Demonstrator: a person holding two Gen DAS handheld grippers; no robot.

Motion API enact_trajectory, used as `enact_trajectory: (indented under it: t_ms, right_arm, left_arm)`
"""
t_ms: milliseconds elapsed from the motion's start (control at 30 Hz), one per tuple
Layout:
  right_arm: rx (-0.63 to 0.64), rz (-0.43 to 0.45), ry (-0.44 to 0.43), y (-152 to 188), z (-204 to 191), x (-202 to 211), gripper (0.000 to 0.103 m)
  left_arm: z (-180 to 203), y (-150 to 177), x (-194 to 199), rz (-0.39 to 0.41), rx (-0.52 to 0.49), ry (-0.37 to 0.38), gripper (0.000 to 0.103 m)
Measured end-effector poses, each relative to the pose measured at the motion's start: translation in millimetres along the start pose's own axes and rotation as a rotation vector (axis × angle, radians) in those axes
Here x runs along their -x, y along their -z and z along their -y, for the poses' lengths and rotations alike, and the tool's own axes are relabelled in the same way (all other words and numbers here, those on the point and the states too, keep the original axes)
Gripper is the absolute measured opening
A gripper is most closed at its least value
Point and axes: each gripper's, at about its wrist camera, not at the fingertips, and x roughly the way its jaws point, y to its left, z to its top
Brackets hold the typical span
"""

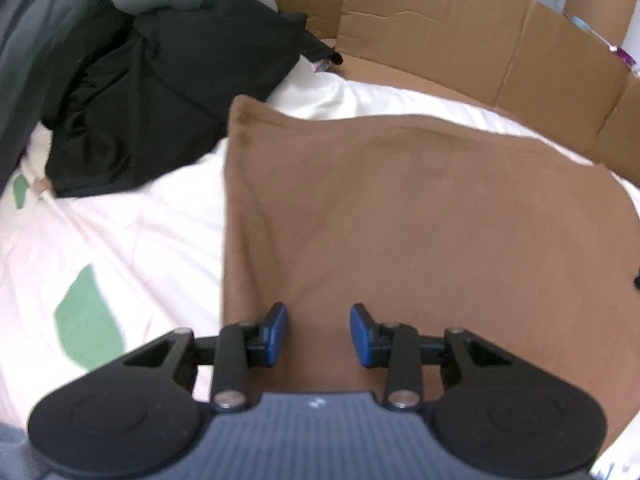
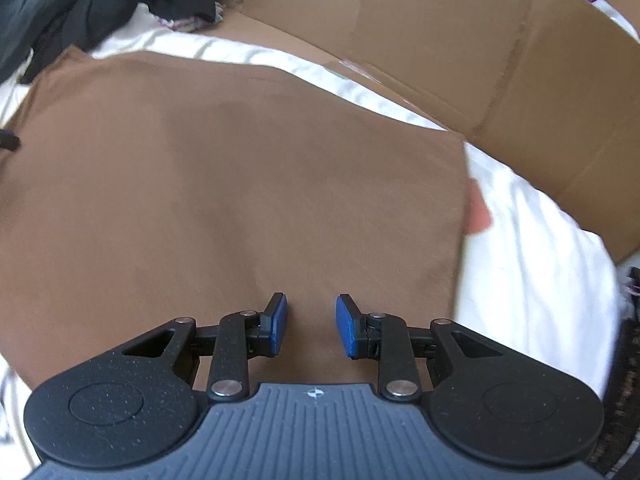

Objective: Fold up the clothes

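Black clothes pile [image 1: 152,92] — cardboard wall [image 1: 460,28] beyond.

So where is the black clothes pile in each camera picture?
Left wrist view: black clothes pile at upper left, beside the brown garment.
Right wrist view: the pile in the far top-left corner.
Shared landmark: the cardboard wall behind.

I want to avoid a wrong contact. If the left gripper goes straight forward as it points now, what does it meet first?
Most likely the flat brown cloth garment: the open left gripper points over it, nothing between. Further along stands the brown cardboard wall. How high it hovers is unclear.
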Motion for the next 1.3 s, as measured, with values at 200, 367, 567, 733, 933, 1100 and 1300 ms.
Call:
enact_trajectory:
  t_ms: [200, 367, 567, 733, 933, 1100, 1300]
  right_arm:
    - [-0.034, -0.009, 0.088, 16, 21, 28, 0.034]
    - [-0.057, 0.020, 0.055, 20, 17, 53, 0.034]
    - [-0.045, 0.012, -0.018, 27, -9, 62, 0.034]
    - [-0.015, -0.003, -0.070, 32, -33, 56, 0.034]
    - [0.027, -0.017, -0.067, 40, -40, 44, 0.040]
    - [0.028, -0.019, -0.040, 45, -29, 48, 0.041]
    - [-0.055, -0.044, 0.018, 53, -5, 59, 0.038]
  left_arm:
    - [-4, 12, 30, 0.004, -0.018, -0.037, 0.038]
    - [3, 21, 54, 0.026, 0.012, -0.024, 0.038]
    - [29, 37, 64, 0.029, 0.007, 0.027, 0.036]
    - [47, 48, 56, -0.002, -0.015, 0.063, 0.036]
    - [39, 60, 47, -0.045, -0.022, 0.032, 0.038]
    - [20, 69, 43, -0.071, -0.002, -0.014, 0.038]
    - [3, 78, 56, -0.068, 0.003, -0.049, 0.031]
